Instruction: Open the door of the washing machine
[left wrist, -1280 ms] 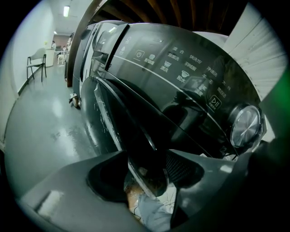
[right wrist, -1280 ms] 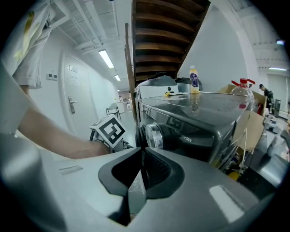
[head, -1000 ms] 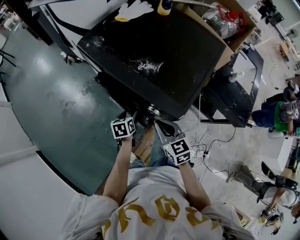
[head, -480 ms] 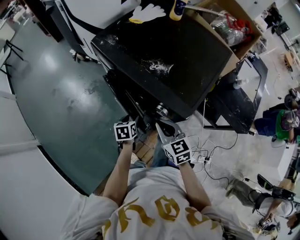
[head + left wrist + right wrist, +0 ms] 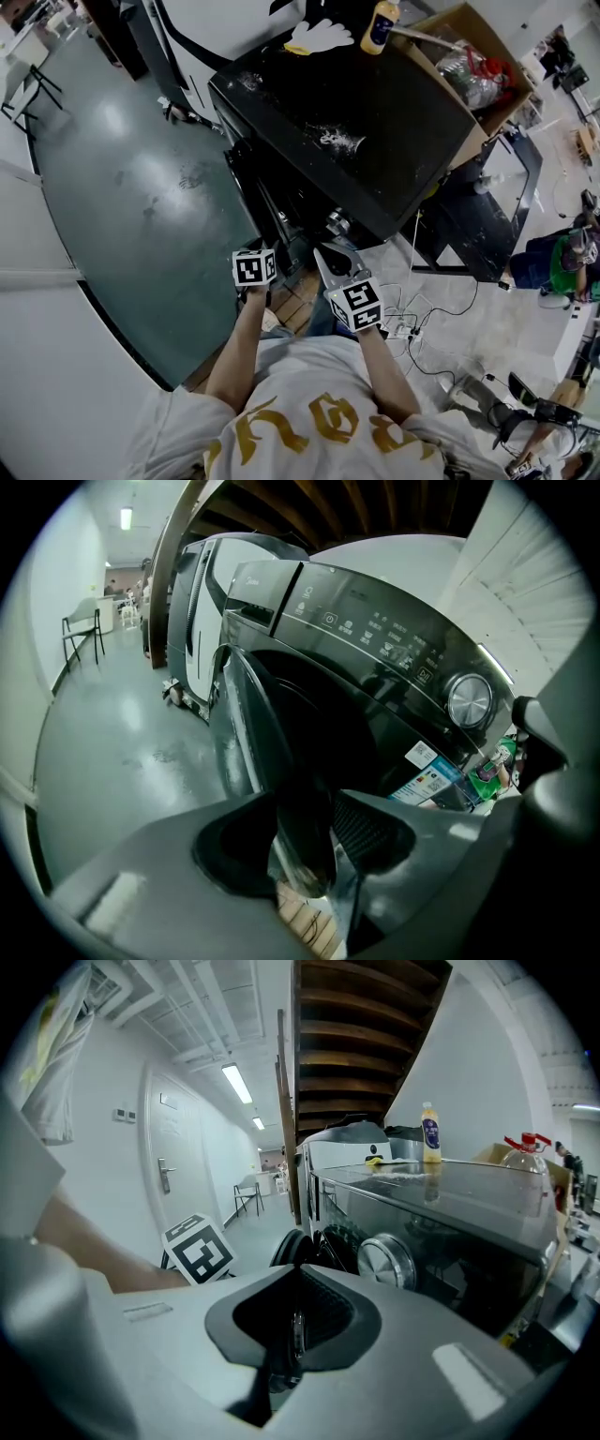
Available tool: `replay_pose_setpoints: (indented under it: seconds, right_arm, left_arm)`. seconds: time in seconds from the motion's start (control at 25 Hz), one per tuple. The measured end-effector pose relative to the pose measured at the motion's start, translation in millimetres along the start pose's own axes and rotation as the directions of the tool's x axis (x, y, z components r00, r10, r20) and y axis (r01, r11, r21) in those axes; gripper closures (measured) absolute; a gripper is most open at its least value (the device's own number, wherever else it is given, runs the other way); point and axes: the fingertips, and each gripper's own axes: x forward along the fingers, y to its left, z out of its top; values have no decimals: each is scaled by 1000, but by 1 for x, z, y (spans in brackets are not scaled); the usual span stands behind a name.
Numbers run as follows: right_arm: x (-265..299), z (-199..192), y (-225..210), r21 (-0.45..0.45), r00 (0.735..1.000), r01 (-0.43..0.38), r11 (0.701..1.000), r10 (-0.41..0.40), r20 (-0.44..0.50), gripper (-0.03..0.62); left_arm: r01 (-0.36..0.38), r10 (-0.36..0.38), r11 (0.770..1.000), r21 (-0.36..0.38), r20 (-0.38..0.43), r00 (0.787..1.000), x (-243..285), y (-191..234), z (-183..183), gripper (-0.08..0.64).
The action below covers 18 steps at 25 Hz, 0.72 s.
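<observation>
Since the left gripper (image 5: 305, 850) is clamped on the rim of the dark round glass door (image 5: 258, 733), already ajar from the black front-loading washing machine (image 5: 375, 630), pull along the hinge's arc (never straight back). The right gripper (image 5: 292, 1335) hangs closed and empty.

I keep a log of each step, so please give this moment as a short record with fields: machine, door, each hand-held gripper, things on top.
machine: black washing machine, round dial on its panel
door: door partly open
left hand-held gripper: jaws closed on the door's edge
right hand-held gripper: jaws together, holding nothing, in front of the dial
on top: yellow bottle, upright
</observation>
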Motion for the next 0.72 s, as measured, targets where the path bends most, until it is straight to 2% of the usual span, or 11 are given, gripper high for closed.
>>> replay_pose_setpoints:
  seconds: [0.72]
  right_arm:
    - [17, 2, 37, -53, 998, -65, 996, 64, -20, 574]
  left_arm:
    - [-78, 78, 997, -1, 5, 997, -33, 48, -21, 403]
